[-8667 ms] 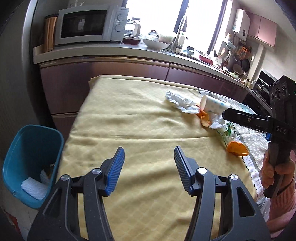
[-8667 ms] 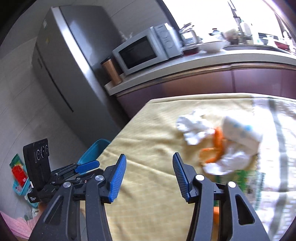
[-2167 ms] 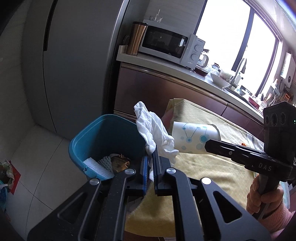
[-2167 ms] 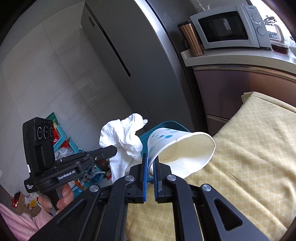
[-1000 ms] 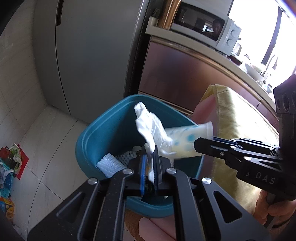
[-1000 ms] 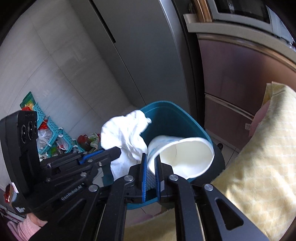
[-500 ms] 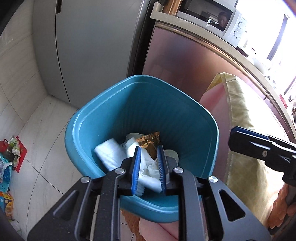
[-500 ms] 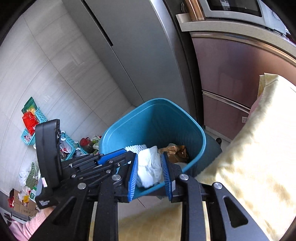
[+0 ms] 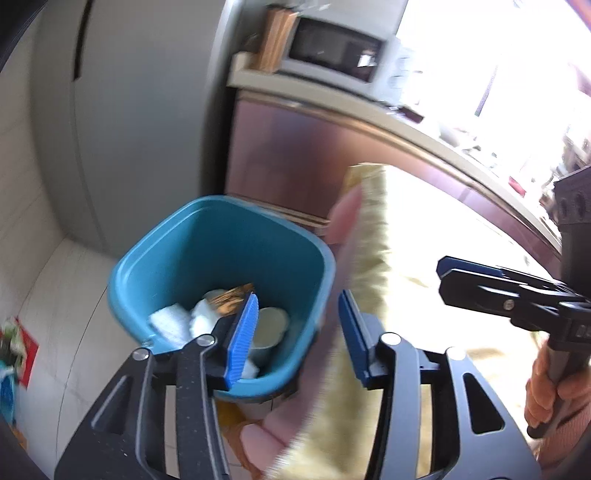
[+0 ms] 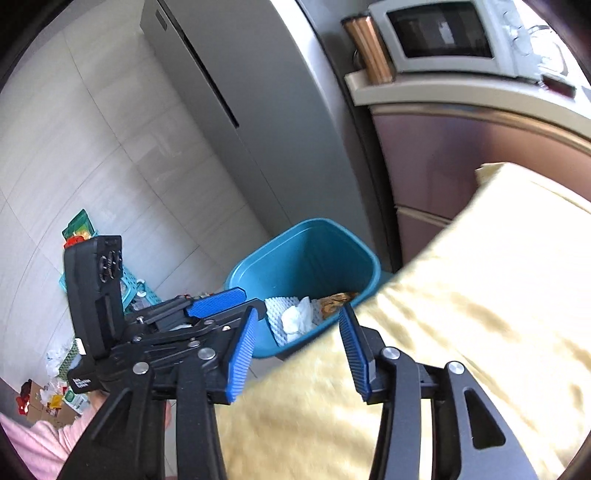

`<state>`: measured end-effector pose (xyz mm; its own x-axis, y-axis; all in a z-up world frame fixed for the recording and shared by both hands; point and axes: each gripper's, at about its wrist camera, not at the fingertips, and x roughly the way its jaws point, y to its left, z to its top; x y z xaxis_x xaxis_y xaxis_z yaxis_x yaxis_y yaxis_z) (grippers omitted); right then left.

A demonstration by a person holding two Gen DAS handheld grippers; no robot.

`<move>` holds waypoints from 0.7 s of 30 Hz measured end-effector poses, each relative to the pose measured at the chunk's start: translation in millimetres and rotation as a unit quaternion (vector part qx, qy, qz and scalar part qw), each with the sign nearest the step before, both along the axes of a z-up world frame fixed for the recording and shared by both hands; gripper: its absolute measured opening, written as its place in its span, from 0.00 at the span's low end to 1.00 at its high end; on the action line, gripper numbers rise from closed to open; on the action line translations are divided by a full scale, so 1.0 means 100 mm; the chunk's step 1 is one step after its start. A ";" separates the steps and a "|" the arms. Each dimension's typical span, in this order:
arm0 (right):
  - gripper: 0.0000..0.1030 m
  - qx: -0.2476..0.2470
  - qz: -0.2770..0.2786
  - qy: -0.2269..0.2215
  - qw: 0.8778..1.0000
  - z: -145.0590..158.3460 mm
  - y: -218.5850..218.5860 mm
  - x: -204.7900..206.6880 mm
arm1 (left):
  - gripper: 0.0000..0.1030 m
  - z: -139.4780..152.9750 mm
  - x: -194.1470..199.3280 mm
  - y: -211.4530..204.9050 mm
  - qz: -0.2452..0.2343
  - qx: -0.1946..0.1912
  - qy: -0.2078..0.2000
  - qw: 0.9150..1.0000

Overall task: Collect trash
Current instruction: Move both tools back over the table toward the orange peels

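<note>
— Any writing you can read from where you stand?

— Hardly. There is a white label low on the body of the left gripper [image 10: 236, 314], but it is too blurred to make out. The right gripper [image 9: 441, 275] has pale marks on its side, cut off at the edge and just as unreadable. The microwave [image 10: 439, 35] shows no lettering I can catch.

— And the tongs?

— Both pairs stand apart with nothing between the blue pads. They have just been opening; a second ago the left was clamped on the crumpled white tissue [image 10: 295, 317] and the right on the paper cup [image 9: 271, 326].

— Where is that rubbish now?

— Down in the teal bin [image 9: 221, 229], which stands on the floor beside the table's yellow cloth [image 10: 480, 295]. The tissue lies among white foam netting [image 9: 166, 323] and a brown wrapper [image 9: 231, 295]; the cup rests on its side near the bin's right wall, its mouth facing up toward me.

— Anything else changed?

— Both grippers now sit higher and further back from the bin than half a second ago, and the right one's far tip hangs over the cloth instead of over the bin.
</note>
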<state>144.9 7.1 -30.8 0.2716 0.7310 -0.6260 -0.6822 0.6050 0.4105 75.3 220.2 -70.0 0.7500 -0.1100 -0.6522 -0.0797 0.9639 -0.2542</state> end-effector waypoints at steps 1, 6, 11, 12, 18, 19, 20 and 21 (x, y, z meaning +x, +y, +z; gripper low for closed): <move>0.42 0.002 -0.009 -0.007 1.000 0.03 -0.09 -0.03 | 0.49 0.05 -0.02 -0.10 -0.013 0.001 -0.008 1.000; 0.42 0.013 -0.066 -0.024 0.997 0.10 -0.66 -0.19 | 0.56 0.21 -0.08 -0.55 -0.081 0.002 -0.035 0.996; 0.42 0.010 -0.136 -0.036 0.990 0.15 -1.27 -0.33 | 0.57 0.22 -0.05 -1.07 -0.152 0.000 -0.034 0.988; 0.42 0.006 -0.153 -0.040 0.987 0.16 -1.41 -0.36 | 0.57 0.22 -0.04 -1.18 -0.167 -0.002 -0.033 0.985; 0.43 0.003 -0.244 -0.048 0.969 0.17 -2.12 -0.49 | 0.57 0.18 -0.01 -1.76 -0.239 -0.009 -0.021 0.971; 0.43 0.002 -0.259 -0.049 0.965 0.16 -2.24 -0.52 | 0.57 0.18 -0.02 -1.87 -0.251 -0.010 -0.019 0.968; 0.43 0.000 -0.272 -0.049 0.961 0.14 -2.34 -0.55 | 0.57 0.17 -0.03 -1.96 -0.263 -0.009 -0.017 0.965; 0.43 -0.001 -0.288 -0.047 0.957 0.12 -2.45 -0.57 | 0.57 0.17 -0.04 -2.07 -0.275 -0.008 -0.016 0.961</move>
